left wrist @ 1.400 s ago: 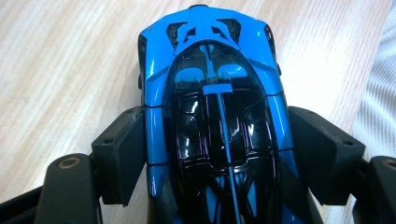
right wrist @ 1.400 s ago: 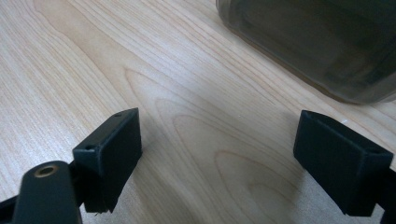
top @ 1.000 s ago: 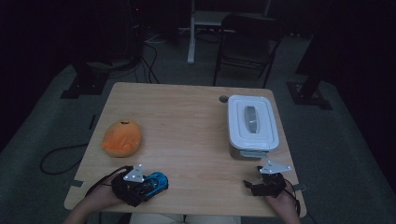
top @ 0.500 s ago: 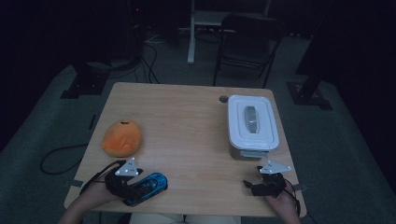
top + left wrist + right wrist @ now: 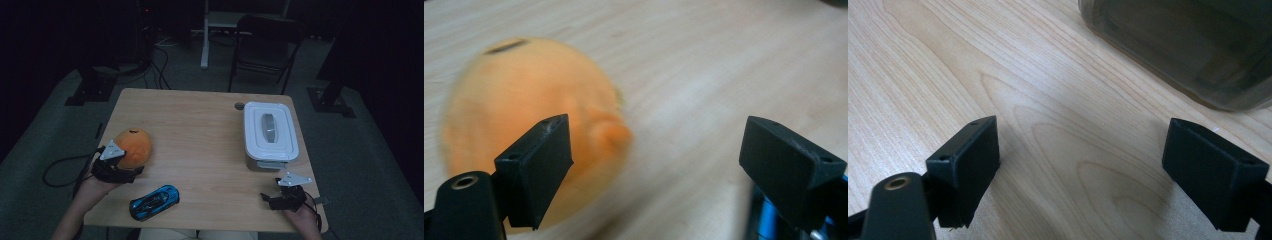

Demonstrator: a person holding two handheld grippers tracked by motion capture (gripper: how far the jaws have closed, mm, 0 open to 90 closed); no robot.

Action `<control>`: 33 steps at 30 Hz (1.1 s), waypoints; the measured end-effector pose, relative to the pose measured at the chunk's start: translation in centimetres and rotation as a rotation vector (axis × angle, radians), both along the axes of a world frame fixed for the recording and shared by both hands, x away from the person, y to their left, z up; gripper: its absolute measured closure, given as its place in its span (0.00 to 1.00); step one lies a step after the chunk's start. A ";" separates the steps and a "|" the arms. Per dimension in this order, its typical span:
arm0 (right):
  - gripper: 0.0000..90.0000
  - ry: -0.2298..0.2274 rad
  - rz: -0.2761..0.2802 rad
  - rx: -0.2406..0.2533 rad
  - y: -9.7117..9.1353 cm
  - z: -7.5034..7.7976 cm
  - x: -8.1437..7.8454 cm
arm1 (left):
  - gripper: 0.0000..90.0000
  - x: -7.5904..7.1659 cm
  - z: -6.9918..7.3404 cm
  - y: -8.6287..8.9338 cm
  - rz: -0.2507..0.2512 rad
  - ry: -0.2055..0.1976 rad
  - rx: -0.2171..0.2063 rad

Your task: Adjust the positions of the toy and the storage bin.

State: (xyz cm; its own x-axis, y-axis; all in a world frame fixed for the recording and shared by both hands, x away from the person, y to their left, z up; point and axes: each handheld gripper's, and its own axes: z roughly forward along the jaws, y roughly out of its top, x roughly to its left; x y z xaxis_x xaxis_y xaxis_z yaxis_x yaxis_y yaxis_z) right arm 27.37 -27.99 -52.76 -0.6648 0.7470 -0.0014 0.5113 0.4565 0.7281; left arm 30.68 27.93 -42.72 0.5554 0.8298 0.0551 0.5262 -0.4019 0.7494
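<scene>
The bench (image 5: 200, 130) is a slab of pale wood with fine, wavy grain and rounded corners; everything here is placed relative to it. Near its left edge sits a soft, dome-shaped orange toy (image 5: 132, 147) with a matte, plush-looking skin and a dark slit on top. The left gripper (image 5: 116, 167) hovers just at the toy's near side, a grey three-cornered plate on its top. In the left gripper view its two blocky black jaws, matte with chamfered edges, stand wide apart and released; they have just been opening, and nothing is pinched between them. The orange toy (image 5: 534, 130) lies beyond the left jaw, blurred, its rounded bulge showing a small nub toward the middle of the gap.

At the bench's near edge, left of centre, lies a glossy blue toy car (image 5: 154, 201) with dark windows, set at a slant, well clear of the jaws. A sliver of shiny blue shows at the lower right corner of the left gripper view.

Toward the bench's right side stands a rectangular white plastic box (image 5: 270, 132) with rounded corners and a recessed lid handle. The right gripper (image 5: 284, 197) rests at the near right corner, just short of the box, its jaws likewise spread and empty over bare wood. The box's translucent, smoky wall (image 5: 1188, 50) fills the upper right of its view.
</scene>
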 end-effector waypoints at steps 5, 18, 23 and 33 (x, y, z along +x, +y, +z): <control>0.16 0.000 0.000 0.000 0.0 0.0 0.0 | 0.12 1.7 0.1 1.0 0.125 -0.029 -0.012; 0.17 0.000 0.000 0.000 0.0 0.0 0.0 | 0.12 6.2 -1.2 2.0 0.278 0.089 -0.036; 0.16 0.000 0.000 0.000 0.0 0.0 0.0 | 0.12 7.1 -2.4 1.4 0.304 0.121 -0.014; 0.17 -0.001 0.000 0.000 0.0 0.0 0.0 | 0.18 7.0 -3.4 0.8 0.320 0.141 0.060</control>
